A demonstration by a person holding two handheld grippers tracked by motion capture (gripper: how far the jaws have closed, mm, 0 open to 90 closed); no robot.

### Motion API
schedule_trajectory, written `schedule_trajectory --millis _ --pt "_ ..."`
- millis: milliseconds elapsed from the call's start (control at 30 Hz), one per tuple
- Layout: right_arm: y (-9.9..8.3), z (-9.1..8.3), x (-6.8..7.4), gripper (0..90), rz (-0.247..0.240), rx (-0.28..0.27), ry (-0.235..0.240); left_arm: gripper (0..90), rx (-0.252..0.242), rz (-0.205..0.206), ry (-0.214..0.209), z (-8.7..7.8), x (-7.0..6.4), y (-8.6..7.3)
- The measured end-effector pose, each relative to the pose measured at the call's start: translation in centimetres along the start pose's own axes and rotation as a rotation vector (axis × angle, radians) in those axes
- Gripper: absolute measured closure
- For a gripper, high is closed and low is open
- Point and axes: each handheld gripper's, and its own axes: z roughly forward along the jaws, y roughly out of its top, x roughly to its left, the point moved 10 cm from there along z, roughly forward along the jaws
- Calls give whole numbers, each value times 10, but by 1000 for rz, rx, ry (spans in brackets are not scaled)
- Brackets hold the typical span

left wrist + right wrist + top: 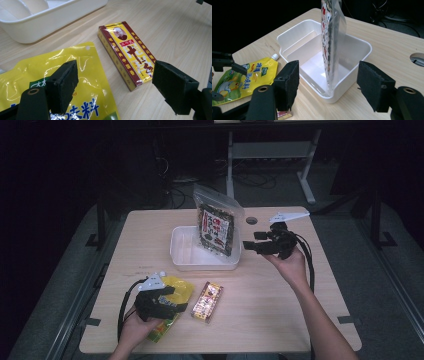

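Observation:
A white bin [182, 251] [294, 37] [37, 22] stands mid-table with a clear seaweed snack bag [216, 226] [332, 45] upright in its right end. My right gripper [250, 244] [328, 87] is open just right of the bin, jaws either side of the bag's edge, nothing between them. A yellow spouted pouch [177, 295] [75, 82] [244, 75] lies near the front left. My left gripper [172, 300] [115, 85] hovers open over it. A red and yellow box [207, 301] [127, 55] lies to the right of the pouch.
A round cable hole [251, 220] [418, 58] sits in the tabletop behind the right gripper. The wooden table [270, 320] has bare room at the front right. Dark floor and desk legs [307, 175] lie beyond the far edge.

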Motion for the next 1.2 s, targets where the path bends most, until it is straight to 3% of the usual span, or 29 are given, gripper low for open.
schedule_trajectory --millis 600,1200 --pt "-20 -10 6 327 19 6 18 203 -6 -3 5 0 1 0" --pt "-46 -8 15 317 31 37 38 202 -22 -20 36 -11 13 -2"
